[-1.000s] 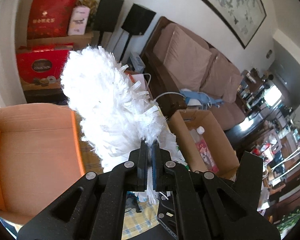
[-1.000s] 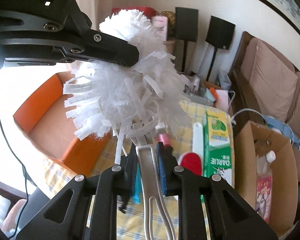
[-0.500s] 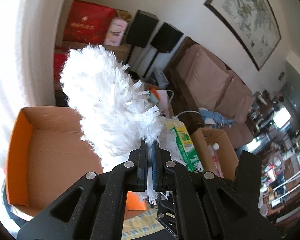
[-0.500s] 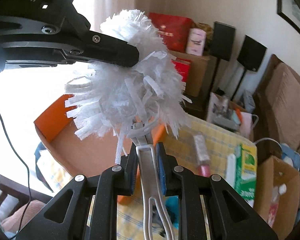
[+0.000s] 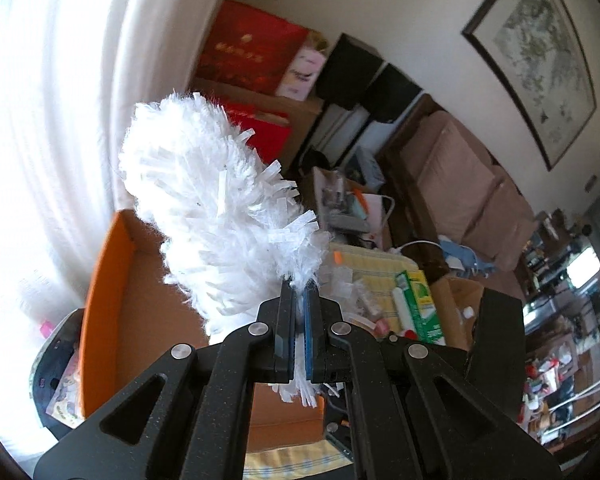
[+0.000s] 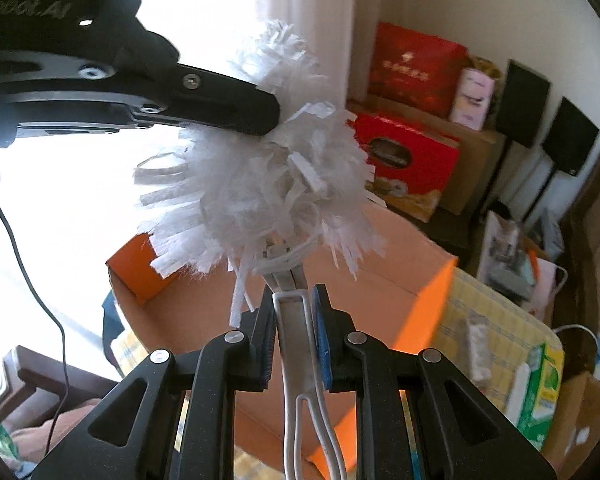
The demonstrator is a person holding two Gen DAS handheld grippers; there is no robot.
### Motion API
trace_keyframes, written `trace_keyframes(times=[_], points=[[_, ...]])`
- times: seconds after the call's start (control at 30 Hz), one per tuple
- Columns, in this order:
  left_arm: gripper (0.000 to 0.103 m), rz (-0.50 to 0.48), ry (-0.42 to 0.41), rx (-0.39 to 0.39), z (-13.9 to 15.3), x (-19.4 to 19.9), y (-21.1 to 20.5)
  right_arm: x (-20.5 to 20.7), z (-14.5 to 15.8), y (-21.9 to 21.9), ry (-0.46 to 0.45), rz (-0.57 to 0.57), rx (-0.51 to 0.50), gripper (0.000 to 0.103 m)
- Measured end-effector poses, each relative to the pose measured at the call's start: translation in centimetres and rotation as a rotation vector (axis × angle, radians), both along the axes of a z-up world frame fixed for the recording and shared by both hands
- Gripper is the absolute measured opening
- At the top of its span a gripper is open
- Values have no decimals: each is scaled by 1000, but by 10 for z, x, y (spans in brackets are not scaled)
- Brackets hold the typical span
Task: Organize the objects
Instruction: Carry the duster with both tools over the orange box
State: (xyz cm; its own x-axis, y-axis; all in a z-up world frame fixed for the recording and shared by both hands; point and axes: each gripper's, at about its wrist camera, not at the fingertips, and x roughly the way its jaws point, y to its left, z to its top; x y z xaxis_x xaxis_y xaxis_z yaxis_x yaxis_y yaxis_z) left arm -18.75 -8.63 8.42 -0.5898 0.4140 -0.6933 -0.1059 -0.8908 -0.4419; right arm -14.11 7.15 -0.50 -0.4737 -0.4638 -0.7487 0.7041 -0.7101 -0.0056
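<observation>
Right tool (image 6: 294, 344) pinching white duster (image 6: 260, 168) by its handle; left tool (image 5: 299, 340) pressed shut on duster fringe at 12 o'clock. Duster aloft over open orange box (image 5: 140, 320); not yet inside. Green carton (image 5: 420, 304) left on worktop at 3 o'clock.

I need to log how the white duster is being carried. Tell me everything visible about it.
The white duster has a fluffy head of shredded white strips on a pale plastic handle with a slotted grip. It is held aloft, head tilted up, above the open orange cardboard box. The right tool clamps its handle; the left tool pinches the head's fibres.
</observation>
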Motion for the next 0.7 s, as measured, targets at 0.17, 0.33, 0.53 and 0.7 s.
trace_keyframes(times=[0.17, 0.33, 0.53, 0.7], points=[[3, 31, -56, 0, -29, -11, -15, -7, -22, -21, -24, 40, 24, 17], [3, 49, -108, -1, -59, -20, -27, -13, -48, -34, -54, 36, 65, 17], [3, 78, -169, 1, -98, -33, -34, -23, -71, -37, -65, -1, 139, 34], [4, 85, -220, 19, -130, -40, -38, -23, -73, -24, -63, -14, 141, 48]])
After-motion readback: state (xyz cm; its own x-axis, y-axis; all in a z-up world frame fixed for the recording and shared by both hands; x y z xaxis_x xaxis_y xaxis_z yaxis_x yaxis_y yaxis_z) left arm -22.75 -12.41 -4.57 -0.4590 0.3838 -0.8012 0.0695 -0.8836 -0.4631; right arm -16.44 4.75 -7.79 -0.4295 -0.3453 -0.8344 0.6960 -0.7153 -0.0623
